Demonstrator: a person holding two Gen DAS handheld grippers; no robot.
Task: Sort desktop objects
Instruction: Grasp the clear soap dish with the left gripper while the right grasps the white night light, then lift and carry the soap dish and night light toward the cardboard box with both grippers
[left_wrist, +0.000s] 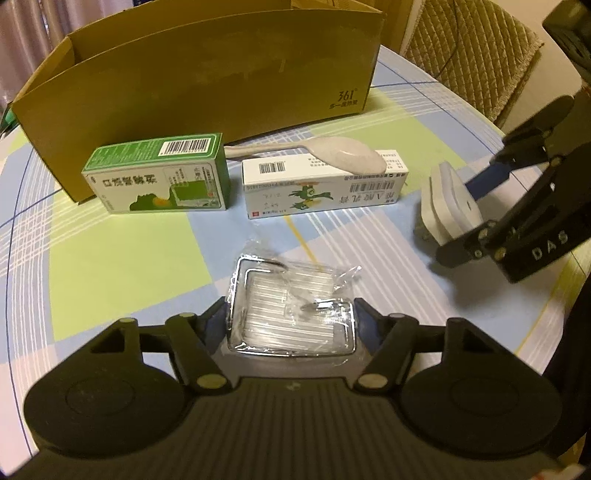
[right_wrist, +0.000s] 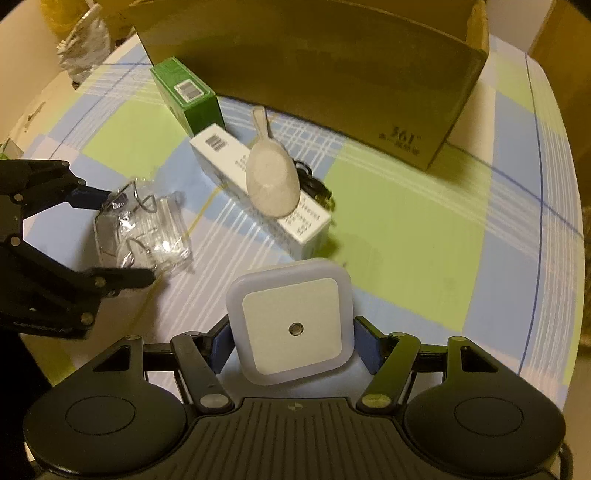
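While both grippers are pointing steeply down at the checked tablecloth (left_wrist: 122, 258), the pick-up step of the sort is under way, each tool straddling its own item. The left gripper (left_wrist: 291, 325) is standing about half open around a wire rack sealed in clear plastic (left_wrist: 295, 314); its blue pads are lying right at the packet's two sides, but whether they are pressing on it cannot be told from these views. The right gripper (right_wrist: 293, 343) is likewise standing about half open around a white square night light (right_wrist: 291, 325); the far pad is sitting clear of the casing, while contact on the near side cannot be judged. Neither item appears lifted. The open cardboard box (left_wrist: 207, 77) is standing at the far side of the table, well apart from both tools, and is most likely the destination. The next move is calling for a firm closure on each item, a straight lift, and a carry over the box wall; the crinkly wrapper is likely to slip. Between tools and box, a green carton (left_wrist: 155, 177) and a white carton (left_wrist: 325, 184) are lying side by side, a pale spoon (left_wrist: 343, 153) resting across the white one. The box is reading "361°"; both cartons are bearing barcodes and Chinese print too small to read reliably. The right gripper's arm is showing the letters "DAS".
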